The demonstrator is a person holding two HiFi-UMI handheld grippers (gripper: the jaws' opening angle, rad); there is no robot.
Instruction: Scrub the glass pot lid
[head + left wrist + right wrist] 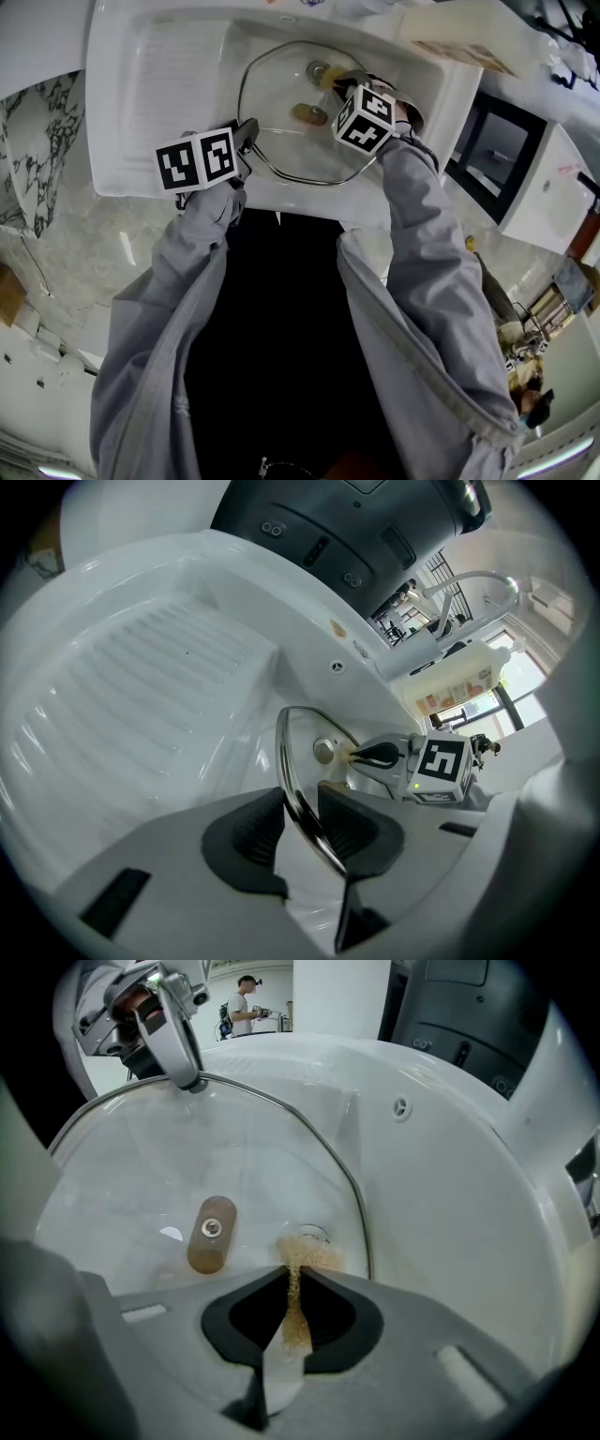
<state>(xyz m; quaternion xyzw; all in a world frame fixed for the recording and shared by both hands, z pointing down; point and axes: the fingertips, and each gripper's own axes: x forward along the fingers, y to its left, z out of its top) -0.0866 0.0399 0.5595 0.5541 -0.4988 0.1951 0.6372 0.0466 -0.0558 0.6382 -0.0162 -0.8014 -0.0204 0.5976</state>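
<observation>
Glass pot lid [281, 117] sits in the basin at the right end of the white sink [122, 150], with the ribbed drainboard [178, 70] to its left. The lid is a clear, round pane ringed by a thin metal band, so the white basin shows plainly through it. It is tilted, and its near rim comes up by the sink's front edge. Near its middle is a brown oblong knob [211, 1234] with a small metal screw head at the centre. The glass looks wet and glossy, with soft highlights and no marked dirt that can be made out.

The left gripper [302, 822] reaches in over the front edge. Its dark ribbed pads are clamped on the lid's metal band at the near left of the rim, parted only by the width of the rim. The band runs edge-on between them.

The right gripper [293, 1312] points steeply down over the far right part of the lid. Its jaws are nearly together, pinching a thin tan scrub pad [298, 1274]. The pad's frayed free end pokes out past the jaw tips and touches the glass, to the right of the knob. It is just beside a small round metal fitting [307, 1234]; whether that sits on the lid or under it I cannot tell.
</observation>
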